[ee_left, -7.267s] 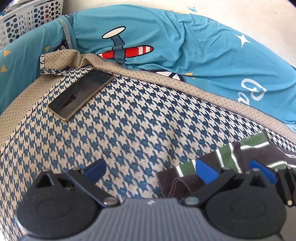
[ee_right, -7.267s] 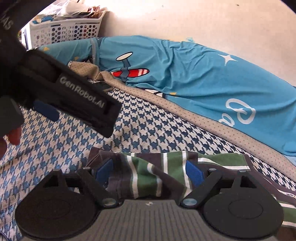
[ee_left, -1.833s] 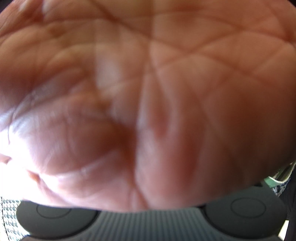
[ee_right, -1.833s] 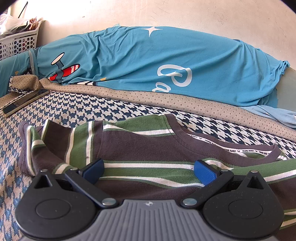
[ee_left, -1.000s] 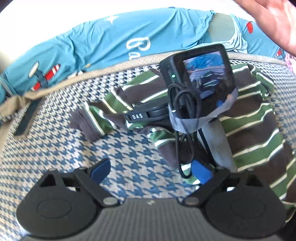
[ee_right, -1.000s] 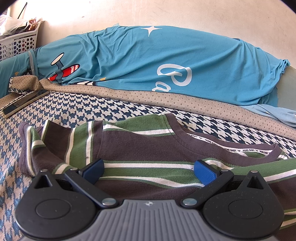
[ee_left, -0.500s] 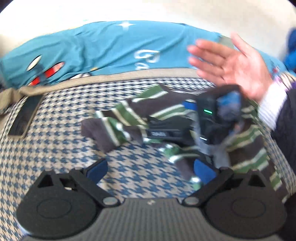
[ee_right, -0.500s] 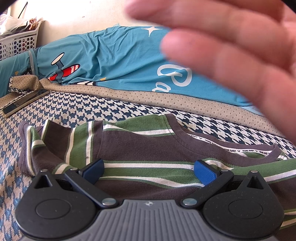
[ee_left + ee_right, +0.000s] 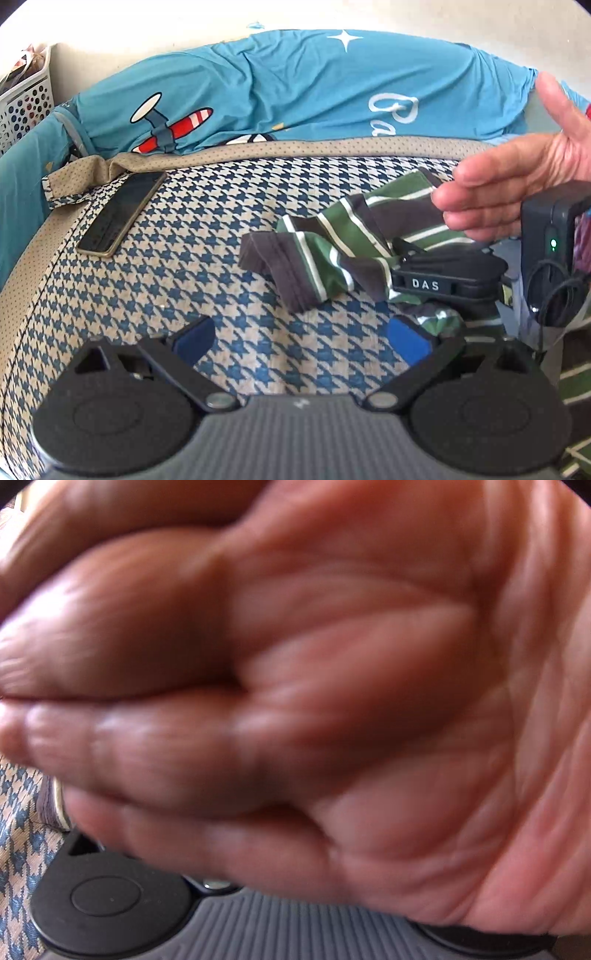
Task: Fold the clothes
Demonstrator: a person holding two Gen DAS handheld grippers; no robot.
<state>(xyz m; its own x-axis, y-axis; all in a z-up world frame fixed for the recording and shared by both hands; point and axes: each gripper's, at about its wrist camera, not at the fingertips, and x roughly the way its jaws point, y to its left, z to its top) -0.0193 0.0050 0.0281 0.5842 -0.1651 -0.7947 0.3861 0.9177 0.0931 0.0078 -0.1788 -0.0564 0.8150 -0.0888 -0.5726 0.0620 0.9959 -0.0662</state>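
1. Striped shirt (image 9: 354, 236) lies rumpled on the houndstooth bedcover (image 9: 207, 266), ahead and to the right of your left gripper (image 9: 301, 338), one sleeve bunched toward the middle
2. Your left gripper hovers with its blue pads spread wide over bare cover, nothing between them; the jaws have just been opening, probably in readiness for a hem
3. Your right gripper (image 9: 447, 282) rests on the shirt, likely set down there; whether its jaws are spread or closed you cannot tell
4. Your bare hand (image 9: 517, 184) hovers flat above that device, its palm (image 9: 314, 701) blocking the right lens
5. Phone (image 9: 122, 214) sits far left, teal bedding (image 9: 295, 88) beyond, both clear of the folding area
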